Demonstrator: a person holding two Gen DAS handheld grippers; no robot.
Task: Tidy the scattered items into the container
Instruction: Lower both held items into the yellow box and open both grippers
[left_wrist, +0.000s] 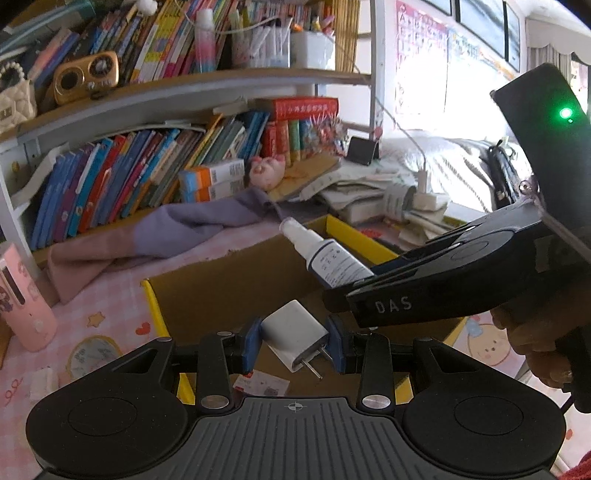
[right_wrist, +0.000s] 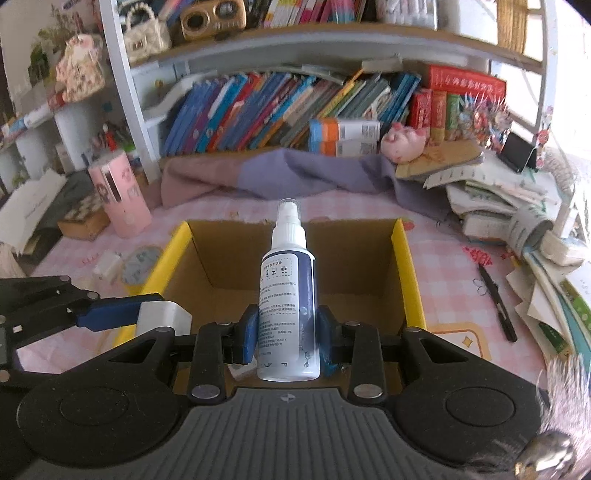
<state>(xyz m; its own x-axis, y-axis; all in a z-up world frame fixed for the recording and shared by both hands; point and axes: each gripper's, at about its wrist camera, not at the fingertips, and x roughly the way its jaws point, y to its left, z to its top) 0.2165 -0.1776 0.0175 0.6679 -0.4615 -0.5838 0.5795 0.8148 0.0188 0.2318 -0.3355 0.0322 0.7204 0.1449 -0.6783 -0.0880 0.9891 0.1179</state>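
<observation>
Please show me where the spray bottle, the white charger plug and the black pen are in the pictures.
spray bottle (right_wrist: 286, 306): right wrist view, on its label.
white charger plug (left_wrist: 293, 332): left wrist view, on its white body.
black pen (right_wrist: 496, 301): right wrist view, on its barrel.

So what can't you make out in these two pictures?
- Box floor: both views, the grippers, charger and bottle cover most of it.
- Bottle label text: both views, too small.
- Card in the box: left view, partly behind the left gripper.
- Book titles: both views, blurred.
</observation>
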